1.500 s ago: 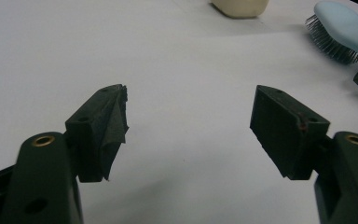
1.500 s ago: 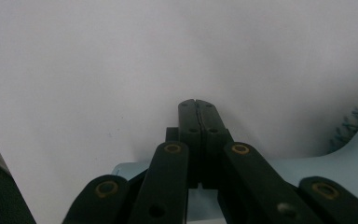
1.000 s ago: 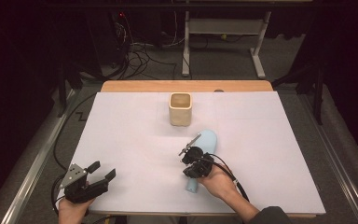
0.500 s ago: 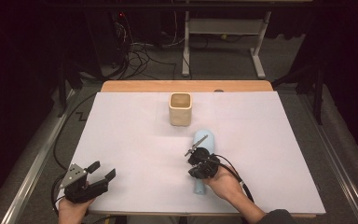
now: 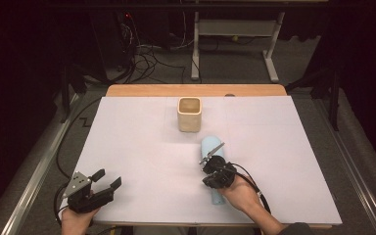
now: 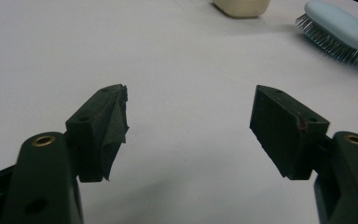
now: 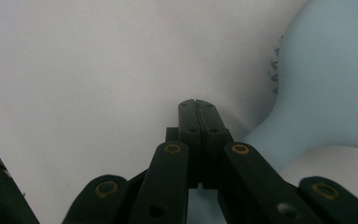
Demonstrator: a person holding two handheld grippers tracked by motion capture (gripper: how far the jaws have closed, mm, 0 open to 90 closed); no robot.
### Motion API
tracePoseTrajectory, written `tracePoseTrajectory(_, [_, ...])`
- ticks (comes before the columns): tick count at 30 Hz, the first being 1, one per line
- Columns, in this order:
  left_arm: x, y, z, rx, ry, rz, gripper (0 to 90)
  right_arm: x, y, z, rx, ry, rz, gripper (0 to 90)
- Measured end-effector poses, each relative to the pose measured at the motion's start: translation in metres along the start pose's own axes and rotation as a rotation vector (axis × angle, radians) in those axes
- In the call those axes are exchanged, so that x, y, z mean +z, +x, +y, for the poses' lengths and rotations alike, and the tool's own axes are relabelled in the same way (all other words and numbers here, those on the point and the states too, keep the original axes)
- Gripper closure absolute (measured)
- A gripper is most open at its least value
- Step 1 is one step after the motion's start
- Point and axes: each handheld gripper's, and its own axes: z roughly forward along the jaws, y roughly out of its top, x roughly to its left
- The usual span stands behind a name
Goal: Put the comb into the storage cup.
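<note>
Left gripper view: left tool gaping, brush bristles visible; right tool pressed closed, empty.

A lab: white-covered table, dark curtains, tangled floor cables, metal frame.

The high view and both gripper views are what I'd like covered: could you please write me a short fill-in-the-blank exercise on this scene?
1. The left gripper has its jaws ____.
2. The right gripper has its jaws pressed ____, beside the hairbrush.
3. The hairbrush is light ____ in colour.
4. The cream cup stands ____ on the white table.

Missing words: open; shut; blue; upright
</note>
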Motion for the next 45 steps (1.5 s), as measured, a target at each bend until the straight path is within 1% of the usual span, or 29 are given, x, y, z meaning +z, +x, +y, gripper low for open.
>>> tracePoseTrajectory(9, [0.000, 0.000, 0.000, 0.003, -0.004, -0.001, 28.4, -0.004, -0.006, -0.006, 0.026, -0.008, -0.009, 90.0])
tracePoseTrajectory(14, [0.000, 0.000, 0.000, 0.003, -0.002, 0.000, 28.6, -0.005, -0.009, -0.009, 0.026, -0.010, -0.022, 90.0])
tracePoseTrajectory(16, [0.000, 0.000, 0.000, 0.005, -0.003, 0.000, 28.6, -0.006, -0.010, -0.011, 0.033, -0.010, -0.025, 90.0])
tracePoseTrajectory(19, [0.000, 0.000, 0.000, 0.002, -0.004, 0.001, 28.6, -0.007, -0.013, -0.013, 0.032, -0.016, -0.025, 90.0])
tracePoseTrajectory(27, [-0.001, 0.000, 0.000, 0.002, -0.007, 0.002, 28.6, -0.009, -0.017, -0.017, 0.055, -0.016, -0.034, 90.0])
tracePoseTrajectory(28, [-0.001, 0.000, 0.000, 0.002, -0.006, 0.002, 28.6, -0.009, -0.018, -0.017, 0.049, -0.017, -0.036, 90.0])
tracePoseTrajectory(30, [0.000, 0.000, 0.000, 0.003, -0.004, 0.001, 28.6, -0.010, -0.018, -0.018, 0.061, -0.017, -0.040, 90.0])
tracePoseTrajectory(31, [0.000, 0.000, 0.000, 0.004, -0.002, 0.000, 28.6, -0.010, -0.019, -0.019, 0.054, -0.018, -0.042, 90.0])
tracePoseTrajectory(34, [0.000, 0.000, 0.000, 0.004, -0.003, 0.001, 28.6, -0.011, -0.020, -0.020, 0.066, -0.019, -0.046, 90.0])
tracePoseTrajectory(36, [0.000, 0.000, 0.000, 0.000, -0.006, 0.001, 28.6, -0.011, -0.023, -0.021, 0.055, -0.024, -0.047, 90.0])
tracePoseTrajectory(37, [0.000, 0.000, 0.000, 0.000, -0.006, 0.002, 28.6, -0.012, -0.023, -0.022, 0.073, -0.021, -0.048, 90.0])
tracePoseTrajectory(39, [0.000, 0.000, 0.000, 0.000, -0.005, 0.001, 28.6, -0.012, -0.025, -0.023, 0.069, -0.022, -0.051, 90.0])
tracePoseTrajectory(40, [0.000, 0.000, 0.000, 0.001, -0.004, 0.001, 28.6, -0.013, -0.025, -0.023, 0.073, -0.025, -0.053, 90.0])
tracePoseTrajectory(41, [0.000, 0.000, 0.000, 0.000, -0.005, 0.001, 28.6, -0.013, -0.025, -0.024, 0.087, -0.021, -0.055, 90.0])
tracePoseTrajectory(43, [0.000, 0.000, 0.000, 0.001, -0.006, 0.001, 28.6, -0.014, -0.028, -0.024, 0.068, -0.025, -0.058, 90.0])
tracePoseTrajectory(45, [0.000, 0.000, 0.000, -0.001, -0.007, 0.001, 28.6, -0.015, -0.028, -0.025, 0.086, -0.023, -0.060, 90.0])
